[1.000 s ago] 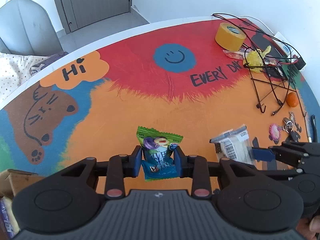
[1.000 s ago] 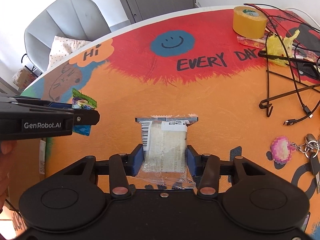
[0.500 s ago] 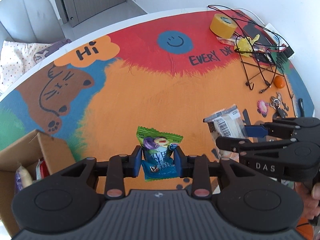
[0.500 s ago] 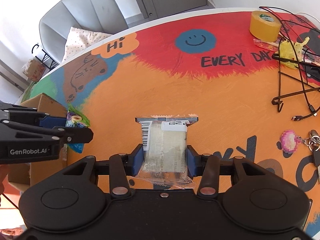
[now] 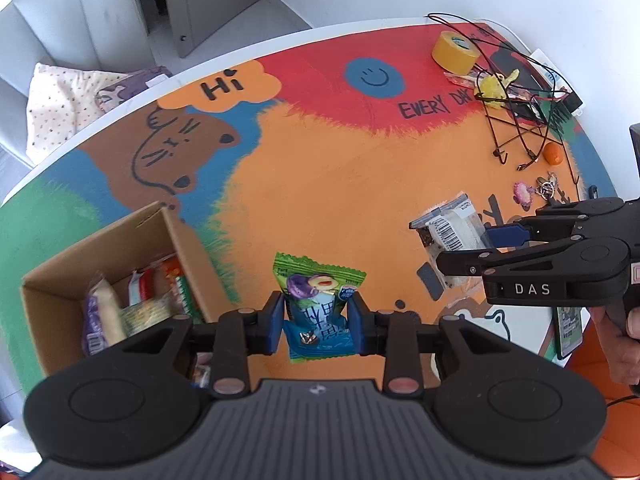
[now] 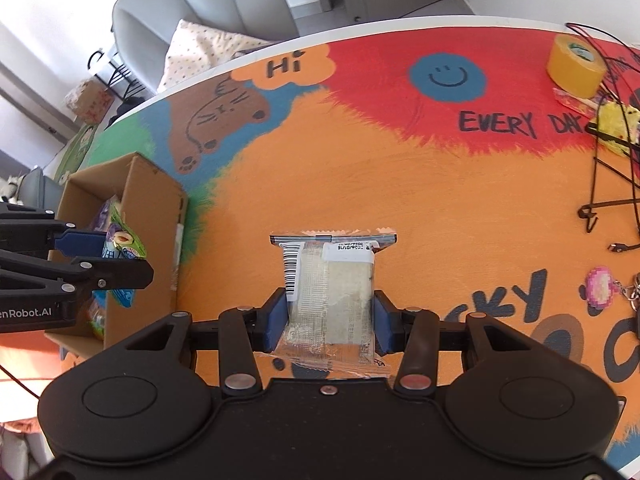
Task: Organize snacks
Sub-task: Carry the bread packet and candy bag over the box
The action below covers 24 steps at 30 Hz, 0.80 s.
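Snacks are in both grippers and in the box: nearest in the left wrist view, the left gripper (image 5: 316, 316) pinches a green-and-blue snack packet (image 5: 318, 304) by its lower half, blue pads pressed against both sides, the packet held up off the bench (image 5: 320, 184). In the right wrist view the right gripper (image 6: 330, 320) is clamped the same way on a clear-wrapped pale snack bar (image 6: 332, 296) with a barcode label — the wrapper's crimped end points away from the camera. A hand (image 5: 618, 340) grips the right gripper's handle at the right edge of the left view. Just left of the left gripper, at the bench's near left edge, stands an open cardboard box (image 5: 120, 240) with several wrapped snacks (image 5: 132, 304) lying inside; from the right wrist view the green packet hangs over that box's opening. Farther on, the painted bench top shows a brown cat drawing (image 5: 176, 148), an orange "Hi" bubble (image 5: 222, 86) and a blue smiley (image 5: 374, 78). Toward the far right corner sit a pink keychain (image 5: 522, 192), a small orange ball (image 5: 554, 152), a black wire rack (image 5: 520, 120) with tangled cables — and a roll of yellow tape (image 5: 456, 52). Beyond the far edge stands a grey chair (image 6: 208, 4) with a dotted cushion (image 6: 200, 52).
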{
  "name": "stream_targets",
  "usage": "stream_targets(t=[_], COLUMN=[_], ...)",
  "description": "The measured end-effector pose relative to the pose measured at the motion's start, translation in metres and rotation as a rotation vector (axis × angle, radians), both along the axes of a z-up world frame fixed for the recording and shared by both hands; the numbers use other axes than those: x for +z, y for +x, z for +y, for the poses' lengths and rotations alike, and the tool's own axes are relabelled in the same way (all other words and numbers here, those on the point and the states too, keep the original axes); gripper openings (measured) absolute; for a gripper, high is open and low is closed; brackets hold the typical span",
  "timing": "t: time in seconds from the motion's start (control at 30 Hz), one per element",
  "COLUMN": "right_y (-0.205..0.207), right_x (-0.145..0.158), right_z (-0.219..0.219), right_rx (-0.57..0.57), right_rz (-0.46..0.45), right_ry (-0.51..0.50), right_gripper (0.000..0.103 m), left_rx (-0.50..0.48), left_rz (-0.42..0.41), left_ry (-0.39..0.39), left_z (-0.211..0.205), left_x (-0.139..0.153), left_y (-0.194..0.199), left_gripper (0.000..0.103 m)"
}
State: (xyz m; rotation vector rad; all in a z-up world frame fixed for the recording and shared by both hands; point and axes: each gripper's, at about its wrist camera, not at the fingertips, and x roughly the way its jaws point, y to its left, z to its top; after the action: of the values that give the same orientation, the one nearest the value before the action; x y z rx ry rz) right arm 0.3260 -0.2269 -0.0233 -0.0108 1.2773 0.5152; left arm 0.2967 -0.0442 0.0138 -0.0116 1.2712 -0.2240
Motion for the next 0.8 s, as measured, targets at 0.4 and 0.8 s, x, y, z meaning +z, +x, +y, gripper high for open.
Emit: stream_targets(t=[0.4,0.8], right_y=[-0.012,-0.017], right_x=[0.012,0.028], right_z=[0.046,0.096], right_rx=[0.095,0.166], right_rz=[0.002,-0.022], right_ry=[-0.016,-0.002], right_gripper=[0.045,0.045], left_rx=[0.062,0.114], left_rz=[0.018,0.069], left_ry=[0.008,0.013], left_z=[0.053,0.098], left_x=[0.001,-0.02], left_y=[-0.025,-0.042], left_gripper=[0.032,0.033])
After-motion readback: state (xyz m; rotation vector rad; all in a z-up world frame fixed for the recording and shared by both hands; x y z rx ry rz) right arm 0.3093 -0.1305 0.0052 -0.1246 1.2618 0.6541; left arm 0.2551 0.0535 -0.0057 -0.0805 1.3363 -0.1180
